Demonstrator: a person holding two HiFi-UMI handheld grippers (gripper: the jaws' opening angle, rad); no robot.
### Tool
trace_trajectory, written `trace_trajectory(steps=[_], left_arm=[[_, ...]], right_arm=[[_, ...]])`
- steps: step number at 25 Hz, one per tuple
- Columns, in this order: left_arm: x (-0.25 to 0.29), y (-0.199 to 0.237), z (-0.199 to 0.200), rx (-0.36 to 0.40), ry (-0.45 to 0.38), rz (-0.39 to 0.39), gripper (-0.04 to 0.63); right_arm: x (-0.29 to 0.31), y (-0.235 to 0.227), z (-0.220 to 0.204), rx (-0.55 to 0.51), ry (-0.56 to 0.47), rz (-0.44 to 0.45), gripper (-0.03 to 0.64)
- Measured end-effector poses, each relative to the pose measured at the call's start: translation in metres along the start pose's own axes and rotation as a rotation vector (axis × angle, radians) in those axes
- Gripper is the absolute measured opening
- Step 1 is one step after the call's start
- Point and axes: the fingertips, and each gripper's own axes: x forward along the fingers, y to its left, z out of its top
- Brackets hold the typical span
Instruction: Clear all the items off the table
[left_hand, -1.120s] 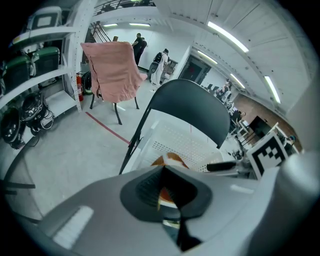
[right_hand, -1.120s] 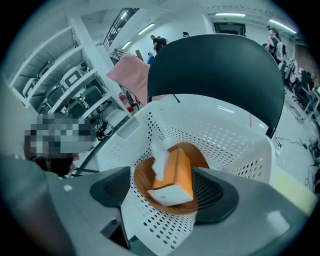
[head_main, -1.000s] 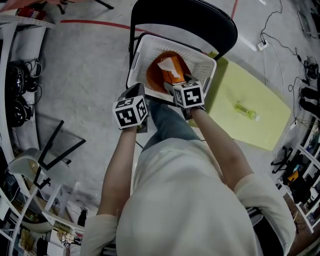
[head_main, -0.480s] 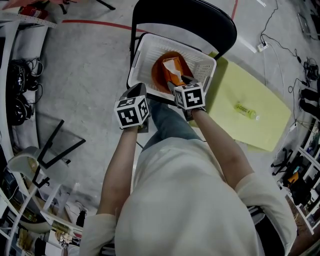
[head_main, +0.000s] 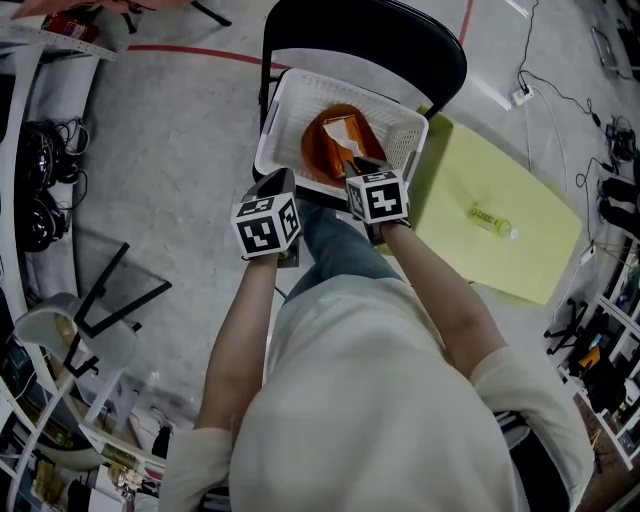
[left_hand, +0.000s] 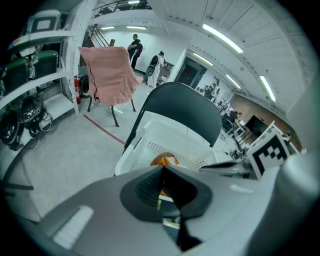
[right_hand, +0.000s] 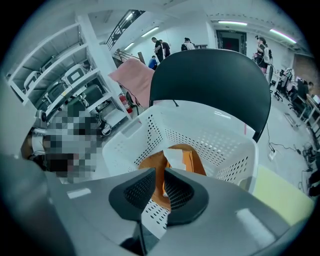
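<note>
**Clearing the table: one tube left to fetch**

Lying alone on the yellow-green table (head_main: 540, 270): a small yellowish tube (head_main: 492, 221), flat on its side. Long axis slanting from upper left to lower right in the head view, roughly in line with the table's long side. Nothing else to see on that top.

Off to the left of it, well apart: a white basket (head_main: 283, 115) on the seat of a black chair (head_main: 400, 35), holding an orange bowl (head_main: 318, 155) with an orange packet (head_main: 348, 133) in it. Looks like the drop-off place, judging by the contents.

Hovering over the basket's near rim: the right gripper (right_hand: 160, 182), tilted steeply down. Jaws having just been closing, now nearly together but not quite shut, with a thin slit between the pads. Nothing between them, with bowl and packet beyond the tips and not in the grip. Empty, then.

Beside it, just outside the basket's near left corner: the left gripper (left_hand: 162, 187), jaws fully clenched, holding nothing.

Turning on one relation for the coming move: tube to the right of both grippers, past the basket's right wall and across a stretch of bare table. Right hand plainly the nearer, so no sense in crossing the left over the body.

Probably calls for swinging the right gripper rightward, spreading the jaws, and coming down across the tube's narrow width rather than along its length. Some risk of rolling on the smooth top if nudged from one side only.
</note>
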Motion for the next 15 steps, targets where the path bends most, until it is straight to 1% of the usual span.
trace_trajectory(steps=[4, 8, 13, 15], left_arm=[[-0.004, -0.004, -0.004, -0.001, -0.007, 0.001, 0.009], [-0.009, -0.008, -0.009, -0.004, -0.012, -0.004, 0.009], [-0.016, -0.021, -0.013, 0.04, -0.031, -0.027, 0.009], [-0.017, -0.025, -0.017, 0.042, -0.032, -0.033, 0.009]], right_arm=[[-0.006, -0.003, -0.004, 0.003, -0.013, -0.022, 0.002], [-0.011, -0.005, -0.009, -0.004, -0.019, -0.033, -0.002], [-0.02, -0.005, -0.015, -0.006, -0.04, -0.028, -0.002], [-0.024, -0.004, -0.018, -0.004, -0.049, -0.022, -0.002]])
